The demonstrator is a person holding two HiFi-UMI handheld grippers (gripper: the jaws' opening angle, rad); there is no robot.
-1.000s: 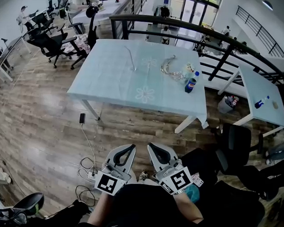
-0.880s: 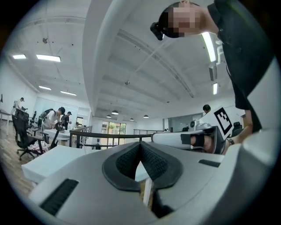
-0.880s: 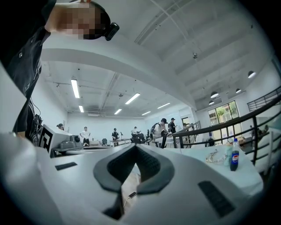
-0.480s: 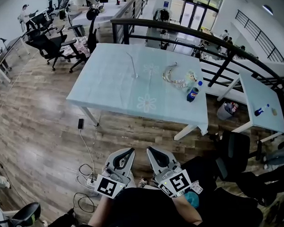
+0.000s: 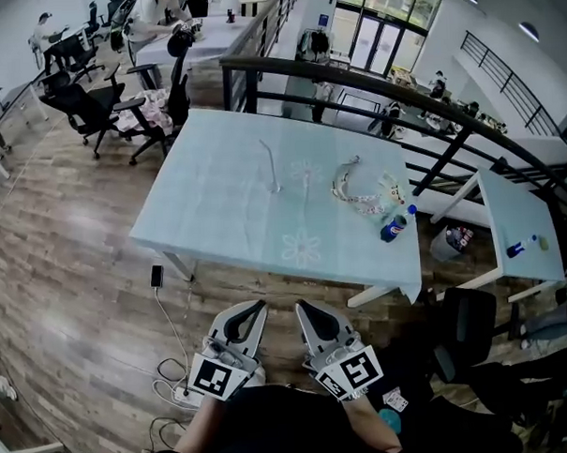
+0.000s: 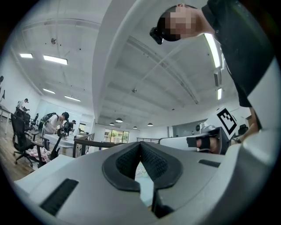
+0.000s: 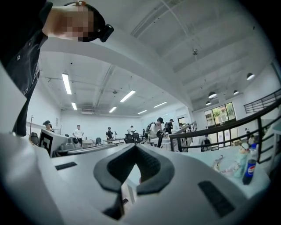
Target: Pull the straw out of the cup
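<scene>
I see matt grey plastic shells on left gripper (image 5: 260,306) and right gripper (image 5: 301,306), ribbed black rubbery pads (image 6: 153,161). Table (image 5: 217,210) at 12 o'clock: smooth pale cloth, possibly vinyl. Floor (image 5: 70,268): glossy wood planks.

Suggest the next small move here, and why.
Probably step closer to the table: the left tool and right tool are both shut, empty and held by the body, short of the table's near edge, while the straw stands mid-table, likely out of reach.
</scene>
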